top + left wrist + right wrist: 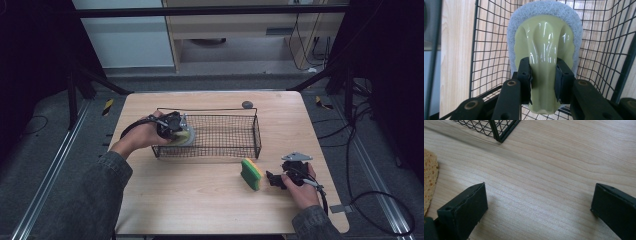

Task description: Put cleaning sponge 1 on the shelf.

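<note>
My left gripper is clamped on the pale green handle of a scrubber, inside the left end of the wire basket. The scrubber's long axis runs straight out from the jaws, its grey pad edge farthest from me. My right gripper rests wide apart on the tabletop; a yellow-green sponge stands on edge just ahead-left. I read no labels.
</note>
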The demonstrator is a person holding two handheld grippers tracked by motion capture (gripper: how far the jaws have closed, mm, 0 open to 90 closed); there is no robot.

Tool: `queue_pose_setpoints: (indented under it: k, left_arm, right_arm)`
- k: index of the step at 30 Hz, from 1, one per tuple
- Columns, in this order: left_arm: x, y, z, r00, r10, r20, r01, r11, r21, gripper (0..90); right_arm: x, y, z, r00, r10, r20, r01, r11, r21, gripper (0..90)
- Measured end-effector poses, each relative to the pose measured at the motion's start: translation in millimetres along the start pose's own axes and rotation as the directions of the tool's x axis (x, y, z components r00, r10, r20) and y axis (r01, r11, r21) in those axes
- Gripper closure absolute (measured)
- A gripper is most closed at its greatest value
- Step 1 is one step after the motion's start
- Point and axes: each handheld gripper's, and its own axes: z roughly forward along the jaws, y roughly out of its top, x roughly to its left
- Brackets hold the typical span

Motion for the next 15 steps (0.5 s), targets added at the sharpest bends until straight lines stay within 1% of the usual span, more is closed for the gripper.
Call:
queue_pose_setpoints:
  k: [2,7,12,15]
  left_arm:
    - [-1.4,0.0,2.6,1.0,-0.001,0.006,0.001,1.0,0.008,69.7]
    - [-1.1,1.9,6.6,0.9998,-0.017,0.011,0.017,0.9999,0.004,69.6]
    - [-2.3,5.7,12.3,0.9996,-0.013,0.025,0.012,0.9998,0.014,69.5]
    - [-2.1,6.8,14.4,0.9992,-0.023,0.033,0.022,0.9996,0.017,69.4]
  right_arm:
    - [-0.1,0.0,0.0,1.0,-0.001,0.0,0.001,1.0,0.0,0.7]
    - [0.0,0.0,0.0,1.0,-0.001,0.0,0.001,1.0,0.0,0.7]
    - [0.0,0.0,0.0,1.0,-0.001,0.0,0.001,1.0,0.0,0.7]
    - [0.1,0.0,0.0,1.0,0.001,-0.001,-0.001,1.0,0.0,0.7]
